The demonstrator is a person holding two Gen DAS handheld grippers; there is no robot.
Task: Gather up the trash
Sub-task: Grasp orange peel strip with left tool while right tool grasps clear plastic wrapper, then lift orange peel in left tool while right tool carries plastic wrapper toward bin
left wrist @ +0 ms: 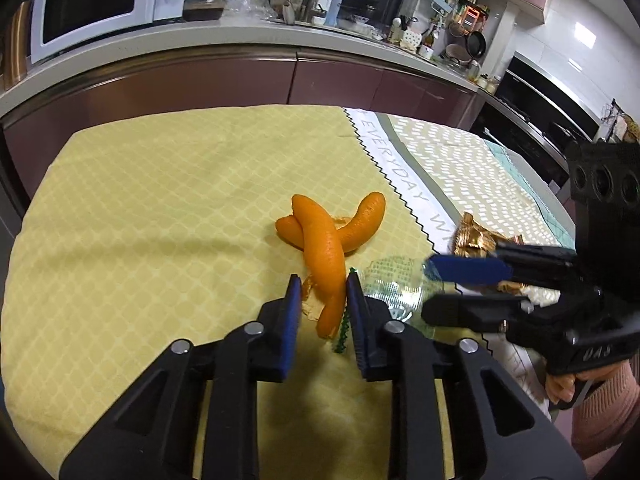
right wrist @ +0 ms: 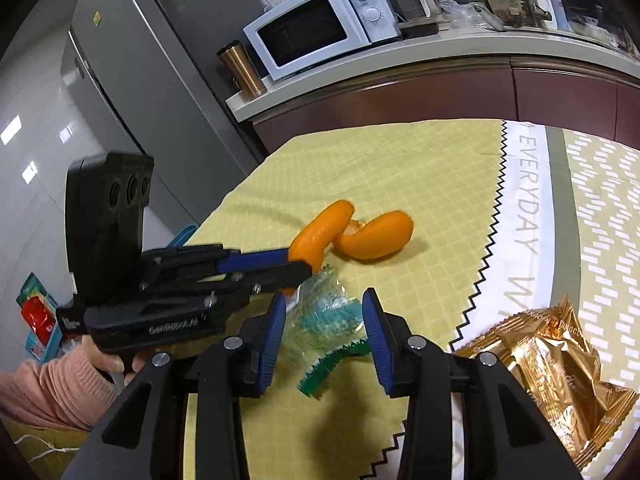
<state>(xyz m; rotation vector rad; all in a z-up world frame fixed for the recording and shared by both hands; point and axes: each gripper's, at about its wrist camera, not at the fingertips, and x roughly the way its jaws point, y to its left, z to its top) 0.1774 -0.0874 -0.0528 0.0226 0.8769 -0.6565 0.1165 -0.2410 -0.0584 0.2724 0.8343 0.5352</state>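
Item: orange peel (left wrist: 324, 248), curled strips lying crossed on the yellow tablecloth (left wrist: 160, 208). One long strip runs between the blue pads of the left gripper (left wrist: 320, 296); the right-hand pad touches the peel's edge, while a narrow gap shows at the left-hand pad. From the right wrist view the same gripper (right wrist: 298, 266) has the end of that strip (right wrist: 316, 240) between its fingertips, jaws nearly closed about it, though a firm pinch cannot be confirmed.

Item: clear plastic wrapper (right wrist: 320, 316) with a green serrated edge, crumpled, lying on the cloth just beside the peel. It sits between the pads of the right gripper (right wrist: 326, 320); the left pad touches the film, the right pad stands apart from it, so the jaws are released.

Item: gold foil wrapper (right wrist: 544, 372), crumpled, on the white lettered band of the cloth, to the right of the right gripper and outside its jaws.

Item: pink sleeve (right wrist: 52, 396), at the handle of the left gripper.

Background: white microwave (right wrist: 320, 20) on the counter.
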